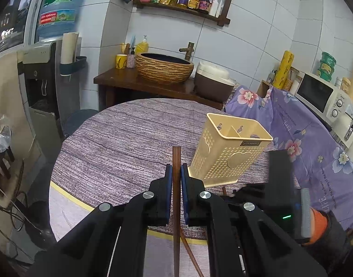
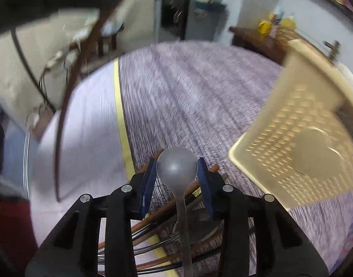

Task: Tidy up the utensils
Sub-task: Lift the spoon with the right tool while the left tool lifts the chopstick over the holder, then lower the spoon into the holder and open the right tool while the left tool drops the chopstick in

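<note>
Wood chopstick [image 1: 176,170]: clamped upright between the left gripper [image 1: 176,173] pads, tip above the fingers.
Steel spoon [image 2: 177,168]: bowl sits between the right gripper [image 2: 177,173] pads, jaws half-wide; contact unclear, view is blurred.
Utensil pile [image 2: 167,219]: on the surface under the right gripper.
Cream holder [image 1: 227,154]: upright on the purple-clothed surface [image 1: 121,143], just right of the left gripper.

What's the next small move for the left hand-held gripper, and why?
Probably carry the wooden chopstick right and forward over the cream utensil holder, then lower it in. The left hand-held gripper is shut on it, and the holder's open top looks unoccupied from here.
</note>
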Tool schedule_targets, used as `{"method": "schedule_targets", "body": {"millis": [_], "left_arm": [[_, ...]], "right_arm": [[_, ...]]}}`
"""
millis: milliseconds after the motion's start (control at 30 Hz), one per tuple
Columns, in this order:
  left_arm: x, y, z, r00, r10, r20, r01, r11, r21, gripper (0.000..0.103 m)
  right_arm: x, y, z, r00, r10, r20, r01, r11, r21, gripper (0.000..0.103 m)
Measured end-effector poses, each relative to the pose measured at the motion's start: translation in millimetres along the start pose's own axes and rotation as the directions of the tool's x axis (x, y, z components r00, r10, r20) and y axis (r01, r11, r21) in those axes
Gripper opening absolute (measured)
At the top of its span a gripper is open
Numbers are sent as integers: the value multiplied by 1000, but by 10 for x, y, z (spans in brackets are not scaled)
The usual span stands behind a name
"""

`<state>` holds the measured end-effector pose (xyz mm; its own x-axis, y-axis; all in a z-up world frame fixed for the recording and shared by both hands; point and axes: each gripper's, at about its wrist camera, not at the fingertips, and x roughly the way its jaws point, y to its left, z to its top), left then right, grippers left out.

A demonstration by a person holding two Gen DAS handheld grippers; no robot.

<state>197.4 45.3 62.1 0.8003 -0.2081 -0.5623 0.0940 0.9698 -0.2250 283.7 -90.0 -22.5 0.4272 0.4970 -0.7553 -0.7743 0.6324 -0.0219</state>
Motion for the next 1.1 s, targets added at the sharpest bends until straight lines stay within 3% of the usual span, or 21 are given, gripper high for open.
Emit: {"method": "schedule_targets", "body": {"millis": [300, 433, 633, 733, 933, 1100], "left_arm": [[-103, -15, 40, 999, 6, 40, -6, 1000, -7, 9], [-155, -15, 52, 998, 7, 63, -6, 1000, -20, 9], [-239, -35, 116, 995, 0, 97, 2, 1000, -19, 9], [-307, -54, 214, 992, -6, 128, 8, 1000, -13, 9], [-455, -182, 635, 978, -49, 201, 46, 999, 18, 9], [-624, -373, 1201, 959, -114, 260, 104, 993, 52, 9]], "right_arm": [[-844, -15, -277, 973, -106, 206, 61, 976, 211, 37], [-998, -13, -351, 953, -168, 252, 101, 961, 258, 37], [-1130, -54, -402, 933, -188, 307, 84, 943, 322, 37], [-1231, -98, -403, 913, -210, 350, 80, 933, 351, 37], [-1397, -322, -119, 883, -238, 406, 71, 920, 385, 37], [-1717, -574, 371, 835, -289, 468, 102, 918, 384, 37]]}}
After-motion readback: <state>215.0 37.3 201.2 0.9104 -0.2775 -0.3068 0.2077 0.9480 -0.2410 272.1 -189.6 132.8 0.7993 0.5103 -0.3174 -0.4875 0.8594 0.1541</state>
